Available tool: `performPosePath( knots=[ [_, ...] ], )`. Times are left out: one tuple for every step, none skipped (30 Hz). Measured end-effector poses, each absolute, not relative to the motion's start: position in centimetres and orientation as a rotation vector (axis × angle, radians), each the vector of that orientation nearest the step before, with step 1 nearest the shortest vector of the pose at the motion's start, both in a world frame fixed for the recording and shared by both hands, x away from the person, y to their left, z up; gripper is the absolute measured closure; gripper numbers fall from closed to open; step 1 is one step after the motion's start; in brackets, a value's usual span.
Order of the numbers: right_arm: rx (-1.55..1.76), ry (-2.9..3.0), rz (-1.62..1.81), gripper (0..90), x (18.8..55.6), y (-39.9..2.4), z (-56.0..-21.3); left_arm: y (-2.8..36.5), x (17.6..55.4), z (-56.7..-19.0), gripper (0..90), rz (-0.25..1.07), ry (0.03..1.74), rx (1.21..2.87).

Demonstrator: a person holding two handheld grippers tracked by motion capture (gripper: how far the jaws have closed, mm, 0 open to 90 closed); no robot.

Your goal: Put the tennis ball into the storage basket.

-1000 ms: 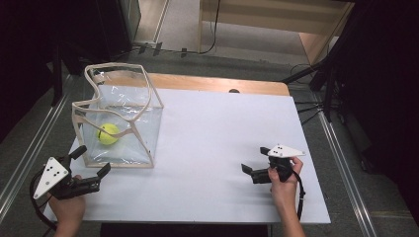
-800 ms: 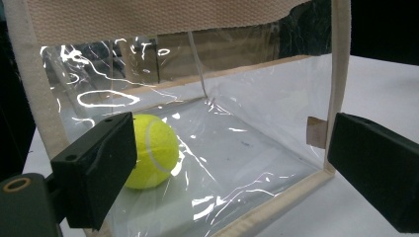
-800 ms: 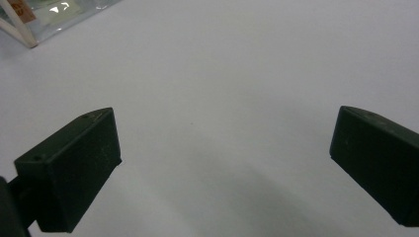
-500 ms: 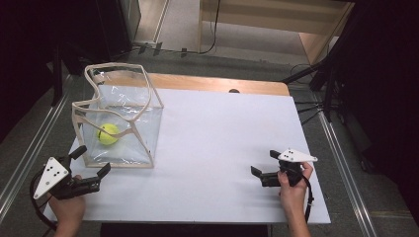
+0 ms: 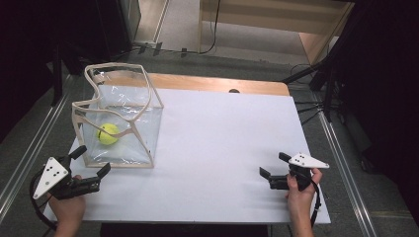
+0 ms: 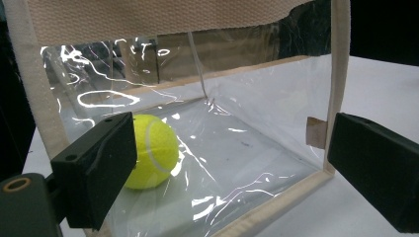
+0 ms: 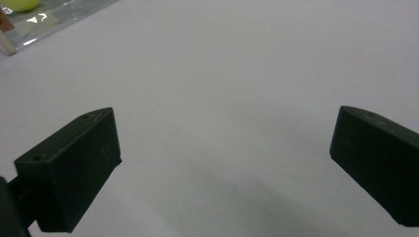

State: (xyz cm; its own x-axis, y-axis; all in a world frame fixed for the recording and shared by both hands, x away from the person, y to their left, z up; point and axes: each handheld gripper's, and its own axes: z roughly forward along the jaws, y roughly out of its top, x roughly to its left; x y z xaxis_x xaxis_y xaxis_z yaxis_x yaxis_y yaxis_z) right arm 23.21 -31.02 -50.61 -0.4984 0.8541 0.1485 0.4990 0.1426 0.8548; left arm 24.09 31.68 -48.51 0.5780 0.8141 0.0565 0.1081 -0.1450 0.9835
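Two grippers are out on the white table, and the change of the last second is all on one side: the right gripper has drawn back toward the person, from nearer the table's middle to about four o'clock by the near edge. Its jaws stand wide with nothing between them, and the right gripper view looks along them over bare white surface. I read that as the right hand backing off, its part finished or paused.

The left gripper has hardly stirred. It sits at about eight o'clock, jaws spread wide and empty, pointed at the near lower corner of the clear bag. The left gripper view looks through the crinkled plastic wall at the tennis ball lying on the bag's floor, toward the left side. The ball is in and the bag stands upright with its cloth-trimmed mouth open, so the putting-in looks done to me.

Beyond the white sheet a strip of wooden tabletop shows at twelve o'clock. Around that, the room is dim: grey floor, metal rails, cables trailing off at two o'clock.
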Motion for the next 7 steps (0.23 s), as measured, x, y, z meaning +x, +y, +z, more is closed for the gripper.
performPosePath(
  knots=[
    [1.295, 2.048, 1.306, 0.0, 23.13, -31.17, -50.63, 31.68, 24.1, -48.51, 5.3, 0.741, 0.788, 1.623],
    [1.308, 2.035, 1.31, 0.0, 23.0, -31.27, -50.61, 31.69, 24.1, -48.51, 5.4, 0.741, 0.787, 1.625],
    [1.308, 2.023, 1.326, 0.0, 22.91, -31.41, -50.6, 31.68, 24.1, -48.51, 5.3, 0.741, 0.787, 1.624],
    [1.301, 2.017, 1.329, 0.0, 22.85, -31.56, -50.61, 31.68, 24.09, -48.51, 5.3, 0.74, 0.788, 1.621],
    [1.31, 2.014, 1.328, 0.0, 22.76, -31.67, -50.6, 31.71, 24.1, -48.5, 5.4, 0.741, 0.788, 1.622],
    [1.306, 2.009, 1.326, 0.0, 22.73, -31.8, -50.66, 31.72, 24.11, -48.5, 5.3, 0.741, 0.788, 1.621],
    [1.313, 2.008, 1.329, 0.0, 22.68, -31.89, -50.72, 31.73, 24.12, -48.5, 5.4, 0.738, 0.789, 1.621]
  ],
)
